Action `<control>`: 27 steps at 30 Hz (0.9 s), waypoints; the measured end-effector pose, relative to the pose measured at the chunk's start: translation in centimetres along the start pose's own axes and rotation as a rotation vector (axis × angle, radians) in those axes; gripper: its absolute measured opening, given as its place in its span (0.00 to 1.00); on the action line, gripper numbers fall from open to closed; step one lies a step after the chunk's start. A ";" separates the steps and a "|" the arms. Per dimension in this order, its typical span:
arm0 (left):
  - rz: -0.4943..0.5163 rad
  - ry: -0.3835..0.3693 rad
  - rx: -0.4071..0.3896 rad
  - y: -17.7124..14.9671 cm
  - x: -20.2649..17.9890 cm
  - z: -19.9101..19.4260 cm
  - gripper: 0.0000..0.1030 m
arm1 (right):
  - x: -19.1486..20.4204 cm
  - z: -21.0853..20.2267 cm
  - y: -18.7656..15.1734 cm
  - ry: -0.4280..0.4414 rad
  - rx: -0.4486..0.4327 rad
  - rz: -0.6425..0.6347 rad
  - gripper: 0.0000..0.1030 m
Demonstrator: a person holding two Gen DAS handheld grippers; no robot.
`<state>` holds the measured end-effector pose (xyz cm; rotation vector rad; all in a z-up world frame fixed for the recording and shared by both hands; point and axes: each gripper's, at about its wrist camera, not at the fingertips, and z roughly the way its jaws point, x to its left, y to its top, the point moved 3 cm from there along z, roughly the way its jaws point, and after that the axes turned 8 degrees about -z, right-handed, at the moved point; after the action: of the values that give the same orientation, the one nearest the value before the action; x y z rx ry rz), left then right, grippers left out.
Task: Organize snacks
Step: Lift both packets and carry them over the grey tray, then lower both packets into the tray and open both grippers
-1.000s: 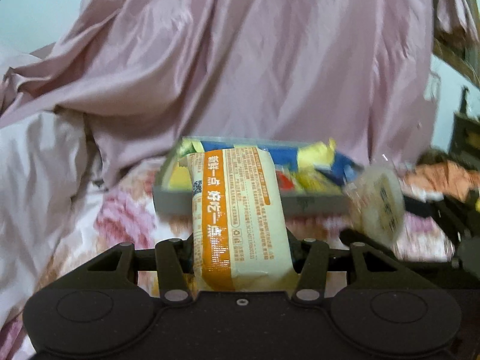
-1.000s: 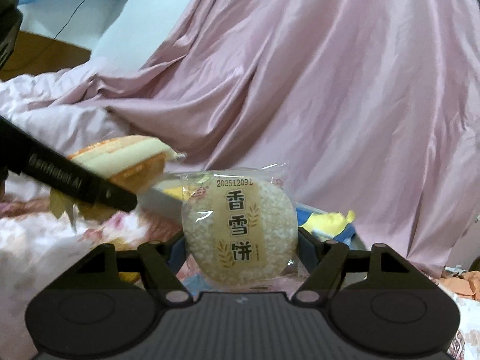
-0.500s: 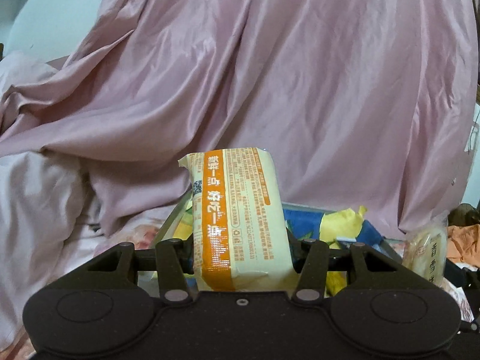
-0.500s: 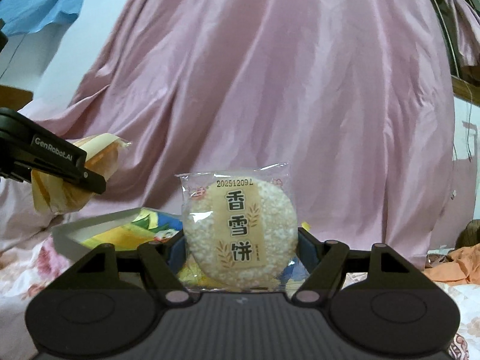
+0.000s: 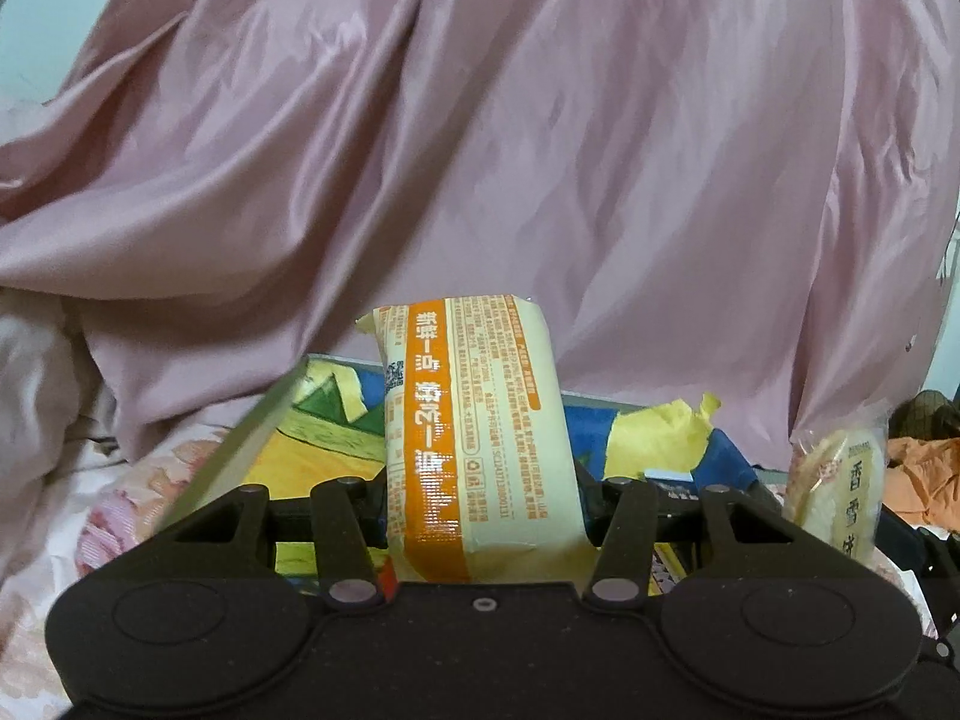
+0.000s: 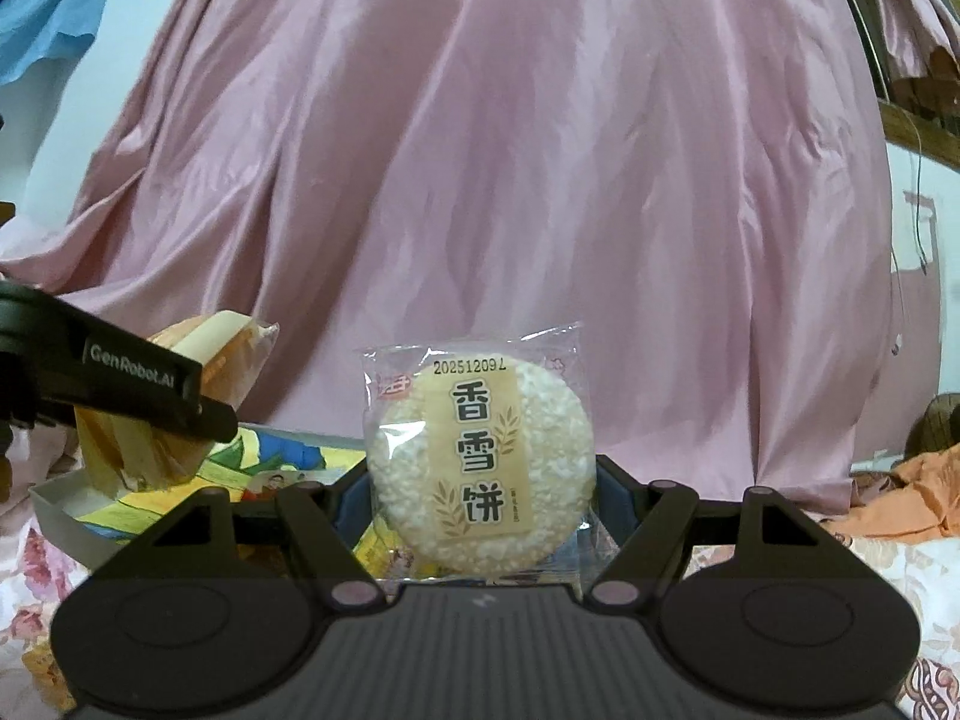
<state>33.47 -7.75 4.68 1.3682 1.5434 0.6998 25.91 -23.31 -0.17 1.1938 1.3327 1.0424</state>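
My left gripper (image 5: 480,498) is shut on a cream and orange snack packet (image 5: 474,420), held upright over the near edge of a grey tray (image 5: 240,456). The tray holds several yellow and blue snack packets (image 5: 654,438). My right gripper (image 6: 480,504) is shut on a round rice cracker in clear wrap (image 6: 480,462), also just above the tray (image 6: 54,510). In the right wrist view the left gripper (image 6: 138,384) and its packet (image 6: 210,354) show at the left. The rice cracker (image 5: 840,492) appears at the right edge of the left wrist view.
A large pink satin sheet (image 5: 480,150) drapes up behind the tray. The tray rests on a floral bedspread (image 5: 90,516). Orange cloth (image 6: 900,492) lies at the right. A blue cloth (image 6: 42,12) hangs at the upper left.
Both grippers have moved forward and closer to the tray, which now sits right under the held snacks. Each gripper keeps its grip on its snack.
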 end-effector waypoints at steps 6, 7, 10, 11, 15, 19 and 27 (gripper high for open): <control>-0.007 0.015 0.041 -1.1 -0.4 1.2 0.50 | -0.1 0.8 -0.2 0.013 0.048 0.008 0.75; -0.009 0.018 0.048 -1.3 -0.4 1.4 0.50 | -0.1 0.9 -0.2 0.015 0.053 0.008 0.75; -0.011 0.027 0.064 -1.5 -0.2 1.7 0.50 | 0.1 1.0 -0.3 0.023 0.068 0.004 0.75; -0.012 0.029 0.070 -1.6 -0.2 1.8 0.50 | 0.2 1.0 -0.4 0.026 0.072 0.003 0.75; -0.018 0.038 0.086 -1.9 -0.1 2.1 0.50 | 0.4 1.3 -0.5 0.036 0.087 -0.004 0.75; -0.011 0.046 0.096 -2.2 -0.1 2.5 0.50 | 0.6 1.5 -0.6 0.044 0.101 -0.009 0.75; -0.015 0.050 0.097 -2.4 0.1 3.0 0.50 | 0.7 1.8 -0.7 0.050 0.111 -0.011 0.75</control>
<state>35.14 -8.61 1.35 1.4180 1.6438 0.6616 27.59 -22.76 -1.14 1.2486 1.4503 1.0071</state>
